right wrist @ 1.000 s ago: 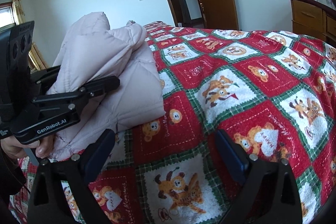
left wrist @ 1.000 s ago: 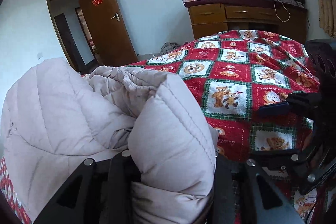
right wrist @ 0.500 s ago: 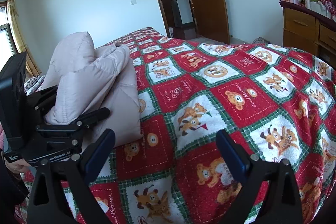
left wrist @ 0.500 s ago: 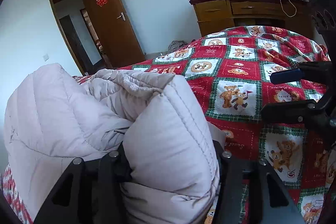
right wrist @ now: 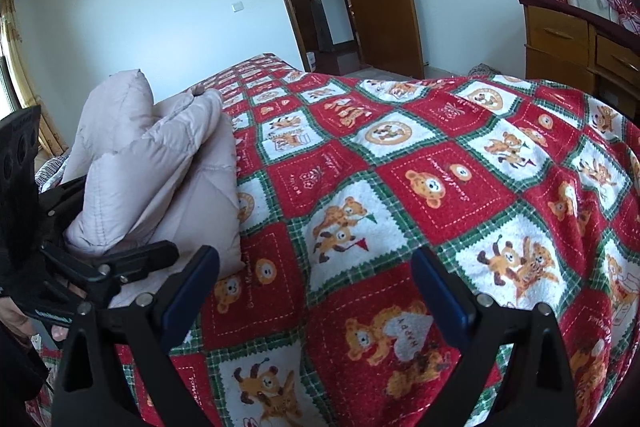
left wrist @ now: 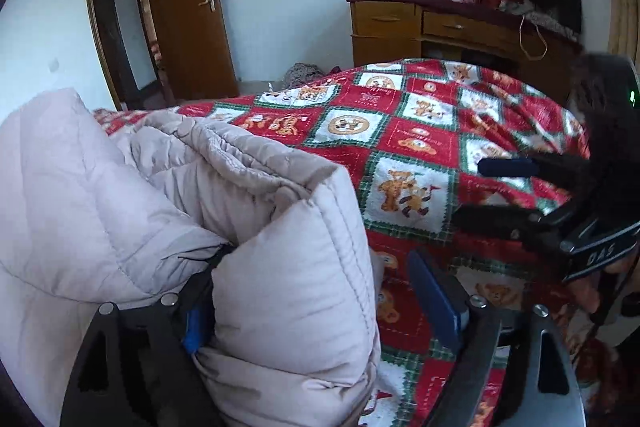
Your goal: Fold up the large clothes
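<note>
One puffy quilted pale-pink coat (left wrist: 168, 227) bunched on fleecy bear-patterned blanket (right wrist: 400, 187).

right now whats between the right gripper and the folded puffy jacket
In the right wrist view, the bear-print blanket and the left gripper, which holds the pale pink jacket, lie left of the open right gripper.

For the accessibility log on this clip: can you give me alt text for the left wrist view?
The left claw stands open around a thick fold of a pale pink quilted puffer coat, which is bunched on a bed under a red, green and white teddy-bear patchwork blanket. The open right claw hovers at the right edge, with a wooden dresser behind.
</note>
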Demonstrator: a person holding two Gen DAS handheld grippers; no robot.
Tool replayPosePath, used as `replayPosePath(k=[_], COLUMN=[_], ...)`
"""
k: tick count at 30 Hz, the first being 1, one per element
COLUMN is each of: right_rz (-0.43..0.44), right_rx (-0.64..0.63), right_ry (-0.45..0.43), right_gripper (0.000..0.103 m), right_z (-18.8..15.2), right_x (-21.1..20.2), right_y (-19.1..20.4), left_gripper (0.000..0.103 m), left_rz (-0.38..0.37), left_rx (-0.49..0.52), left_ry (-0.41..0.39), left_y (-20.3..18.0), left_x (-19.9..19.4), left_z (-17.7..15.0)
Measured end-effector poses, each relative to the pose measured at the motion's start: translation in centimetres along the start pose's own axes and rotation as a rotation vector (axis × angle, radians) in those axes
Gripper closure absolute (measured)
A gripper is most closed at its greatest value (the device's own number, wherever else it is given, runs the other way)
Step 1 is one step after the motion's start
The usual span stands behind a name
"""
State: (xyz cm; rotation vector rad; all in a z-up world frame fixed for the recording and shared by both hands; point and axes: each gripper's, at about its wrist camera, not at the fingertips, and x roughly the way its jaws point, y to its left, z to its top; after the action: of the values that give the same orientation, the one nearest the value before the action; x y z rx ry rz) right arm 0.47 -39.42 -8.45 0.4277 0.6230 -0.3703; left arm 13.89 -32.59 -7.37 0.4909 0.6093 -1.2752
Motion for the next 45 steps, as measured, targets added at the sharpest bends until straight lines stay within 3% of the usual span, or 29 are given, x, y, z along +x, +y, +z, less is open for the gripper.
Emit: replayPosePath(k=[6, 11, 14, 17, 18, 19, 21, 23, 27, 28, 31, 34, 35, 37, 40, 43, 45], right_rz=[-0.004, -0.006, 0.023, 0.064, 0.069, 0.070, 0.058, 0.069, 0.090, 0.103, 0.148, 0.179, 0.183, 0.199, 0.177, 0.133, 0.135], right_rx=[-0.016, -0.029, -0.068, -0.071, -0.070, -0.074, -0.073, -0.064, -0.072, -0.072, -0.101, -0.157, -0.182, -0.218, -0.254, -0.242, -0.208], right_ry=[-0.006, -0.038, -0.051, -0.061, -0.063, -0.062, -0.054, -0.040, -0.075, -0.089, -0.115, -0.108, -0.098, -0.071, -0.033, 0.052, 0.089], right_gripper=[0.004, 0.004, 0.004, 0.004, 0.004, 0.004, 0.004, 0.004, 0.004, 0.004, 0.004, 0.007, 0.010, 0.026, 0.031, 0.047, 0.048], right_z=[0.4, 2.6, 4.6, 5.7, 5.9, 6.0, 5.8, 5.4, 6.0, 6.4, 7.6, 8.1, 8.1, 8.1, 8.2, 8.0, 7.4], right_x=[-0.2, -0.8, -0.6, -0.2, 0.1, 0.3, 0.8, 1.0, 0.4, 0.0, -0.6, -0.1, 0.2, 0.8, 2.1, 4.5, 5.3], right_y=[0.1, 0.0, 1.3, 2.6, 2.9, 3.2, 3.4, 3.4, 4.7, 5.2, 7.5, 10.2, 11.0, 12.4, 13.6, 13.1, 11.9], left_gripper=[0.010, 0.010, 0.010, 0.010, 0.010, 0.010, 0.010, 0.009, 0.009, 0.009, 0.009, 0.009, 0.008, 0.007, 0.006, 0.004, 0.004], left_rz=[-0.311, -0.551, -0.445, -0.392, -0.323, -0.181, -0.062, 0.053, 0.585, 0.646, 0.584, 0.543, 0.547, 0.553, 0.591, 0.598, 0.579], left_rx=[-0.239, -0.371, -0.460, -0.597, -0.597, -0.587, -0.573, -0.596, -0.592, -0.606, -0.676, -0.666, -0.642, -0.565, -0.438, -0.427, -0.457], left_ry=[-0.039, -0.156, -0.191, -0.291, -0.346, -0.429, -0.554, -0.527, -0.304, -0.258, -0.177, -0.163, -0.161, -0.136, -0.086, -0.081, -0.091], left_y=[3.5, 6.0, 6.6, 7.0, 6.6, 6.2, 6.1, 7.1, 10.0, 11.0, 13.4, 13.2, 12.6, 11.0, 9.1, 8.8, 9.8], left_x=[-0.3, -2.6, -3.2, -5.5, -7.1, -9.4, -12.8, -14.2, -13.3, -12.7, -10.4, -8.8, -8.4, -6.9, -4.8, -3.9, -3.8], left_z=[0.2, -0.9, -0.8, -0.2, 0.1, 0.2, 0.1, 0.0, -1.2, -1.8, -3.5, -3.1, -2.6, -1.2, 0.3, 0.3, -0.1])
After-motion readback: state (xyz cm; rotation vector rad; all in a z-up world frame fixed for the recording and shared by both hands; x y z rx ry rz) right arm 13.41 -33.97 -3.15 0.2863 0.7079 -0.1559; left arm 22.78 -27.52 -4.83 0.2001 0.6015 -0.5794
